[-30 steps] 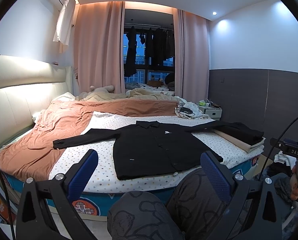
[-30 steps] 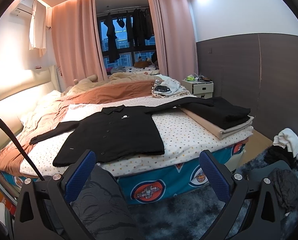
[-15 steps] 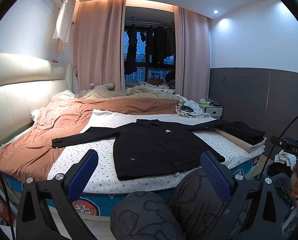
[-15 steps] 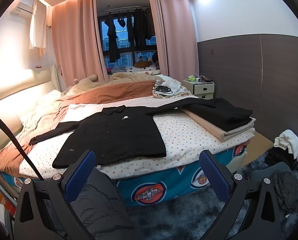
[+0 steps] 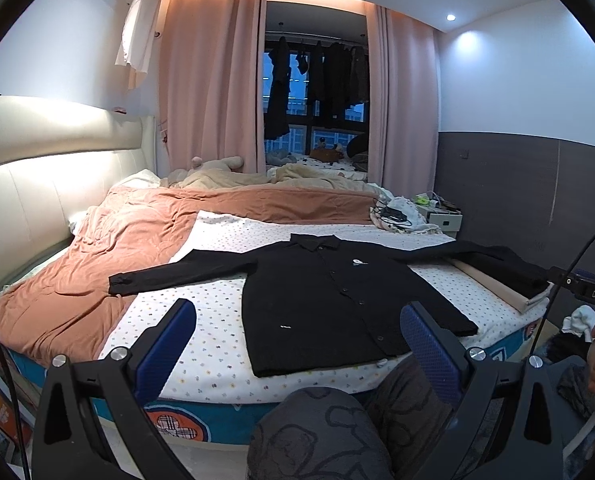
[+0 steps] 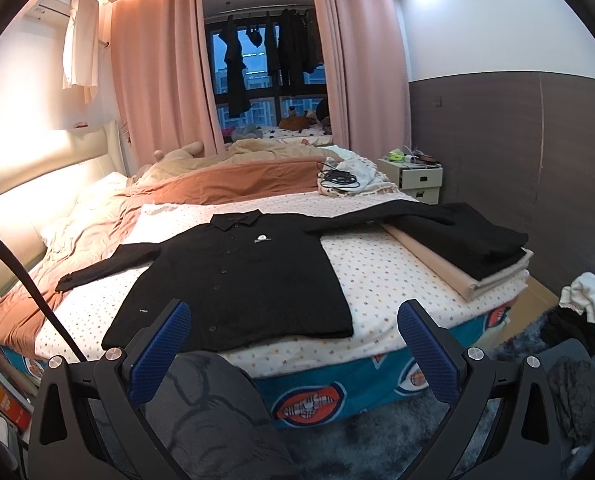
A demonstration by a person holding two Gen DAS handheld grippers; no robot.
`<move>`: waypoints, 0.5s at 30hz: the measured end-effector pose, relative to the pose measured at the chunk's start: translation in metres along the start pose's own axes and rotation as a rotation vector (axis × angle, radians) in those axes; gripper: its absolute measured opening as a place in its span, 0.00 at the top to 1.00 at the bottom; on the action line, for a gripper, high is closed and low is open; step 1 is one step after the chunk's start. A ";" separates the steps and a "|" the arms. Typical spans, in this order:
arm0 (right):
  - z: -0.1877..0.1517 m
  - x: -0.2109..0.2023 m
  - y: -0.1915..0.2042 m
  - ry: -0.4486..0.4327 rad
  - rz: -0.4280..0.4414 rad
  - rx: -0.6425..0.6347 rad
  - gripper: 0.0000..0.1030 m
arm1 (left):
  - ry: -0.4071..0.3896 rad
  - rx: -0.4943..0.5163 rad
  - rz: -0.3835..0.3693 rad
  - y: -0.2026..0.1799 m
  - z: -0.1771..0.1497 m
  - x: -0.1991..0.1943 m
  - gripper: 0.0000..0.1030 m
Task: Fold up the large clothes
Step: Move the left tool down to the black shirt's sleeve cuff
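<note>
A black long-sleeved button shirt [image 5: 329,300] lies flat, front up, on the dotted white sheet of the bed [image 5: 213,320], sleeves spread left and right. It also shows in the right wrist view [image 6: 237,276]. Its right sleeve [image 6: 377,216] reaches toward the folded stack. My left gripper [image 5: 297,320] is open and empty, held short of the bed's near edge. My right gripper [image 6: 293,320] is open and empty too, also short of the near edge.
A stack of folded clothes [image 6: 469,252], black on beige, sits at the bed's right corner. A rust-coloured duvet [image 5: 137,240] covers the left and far side. My knees [image 5: 321,432] are below the grippers. A nightstand [image 6: 415,178] and clothes on the floor [image 6: 581,312] are at right.
Both grippers have drifted slightly upward and toward the bed, so the shirt sits a little lower in view. The shirt has not moved. Both stay open.
</note>
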State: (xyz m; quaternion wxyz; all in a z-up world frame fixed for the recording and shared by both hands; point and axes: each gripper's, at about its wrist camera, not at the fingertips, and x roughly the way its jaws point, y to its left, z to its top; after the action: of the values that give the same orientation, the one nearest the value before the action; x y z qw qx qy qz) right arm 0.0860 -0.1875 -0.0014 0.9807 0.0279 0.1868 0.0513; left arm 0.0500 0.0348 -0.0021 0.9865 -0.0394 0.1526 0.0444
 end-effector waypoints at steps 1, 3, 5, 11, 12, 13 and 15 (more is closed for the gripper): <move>0.004 0.007 0.002 -0.001 0.004 -0.003 0.00 | 0.002 -0.004 0.005 0.004 0.002 0.005 0.00; 0.012 0.020 0.006 -0.002 0.010 -0.011 0.00 | 0.009 -0.014 0.010 0.013 0.006 0.019 0.00; 0.020 0.037 0.012 0.005 0.015 -0.022 0.00 | 0.026 -0.025 0.020 0.023 0.010 0.034 0.00; 0.050 0.091 0.028 0.027 0.049 -0.036 0.00 | 0.070 -0.054 0.060 0.053 0.023 0.079 0.00; 0.054 0.101 0.033 0.033 0.057 -0.041 0.00 | 0.075 -0.063 0.065 0.058 0.025 0.085 0.00; 0.058 0.112 0.037 0.039 0.067 -0.046 0.00 | 0.083 -0.076 0.068 0.066 0.027 0.092 0.00; 0.063 0.127 0.041 0.049 0.081 -0.053 0.00 | 0.097 -0.094 0.079 0.078 0.030 0.103 0.00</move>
State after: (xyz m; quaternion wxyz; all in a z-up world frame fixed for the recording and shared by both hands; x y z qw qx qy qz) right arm 0.2233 -0.1348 0.0142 0.9733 0.0082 0.2080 0.0963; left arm 0.1487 0.1228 -0.0104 0.9725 -0.0818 0.1995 0.0886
